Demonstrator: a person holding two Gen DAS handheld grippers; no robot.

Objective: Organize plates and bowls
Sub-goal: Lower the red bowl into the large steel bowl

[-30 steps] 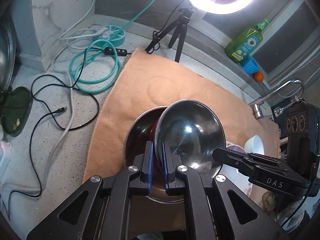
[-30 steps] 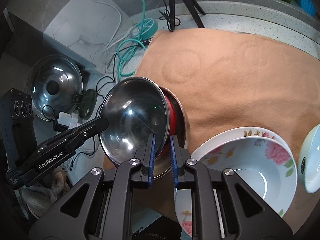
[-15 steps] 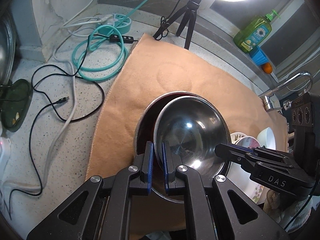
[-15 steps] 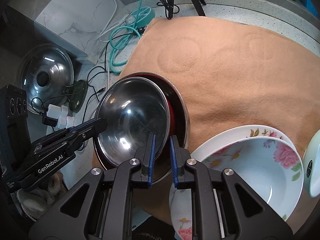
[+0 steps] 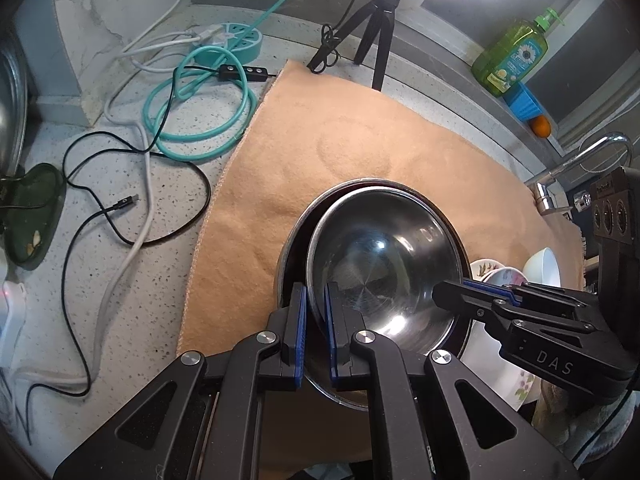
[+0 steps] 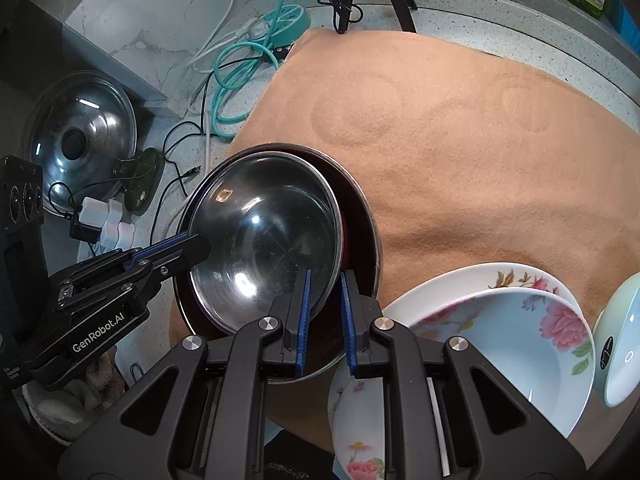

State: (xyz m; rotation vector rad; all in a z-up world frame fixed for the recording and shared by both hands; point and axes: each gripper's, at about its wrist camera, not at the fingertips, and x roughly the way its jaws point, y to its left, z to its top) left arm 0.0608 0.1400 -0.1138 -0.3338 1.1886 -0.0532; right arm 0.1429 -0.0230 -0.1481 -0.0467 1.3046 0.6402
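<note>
Both the left tongs [image 5: 316, 316] and right tongs [image 6: 323, 312], clamped on the shiny steel bowl [image 5: 384, 264], have lowered it, now nearly nested in the wider red-lined metal bowl [image 6: 360, 232].

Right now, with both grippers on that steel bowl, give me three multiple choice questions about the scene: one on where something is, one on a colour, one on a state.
1. Where is the steel bowl?
A. Inside the larger red-lined bowl
B. On the floral plate
C. On the bare counter

2. What colour is the mat under the bowls?
A. Grey
B. Tan
C. White

3. How is the steel bowl held?
A. Only by the left gripper
B. By neither gripper
C. By both, the right gripper included

Answers:
1. A, its rim sits within the bigger bowl's rim.
2. B, the cloth shows peach-tan in both views.
3. C, each gripper's blue fingers straddle the rim on opposite sides.
</note>
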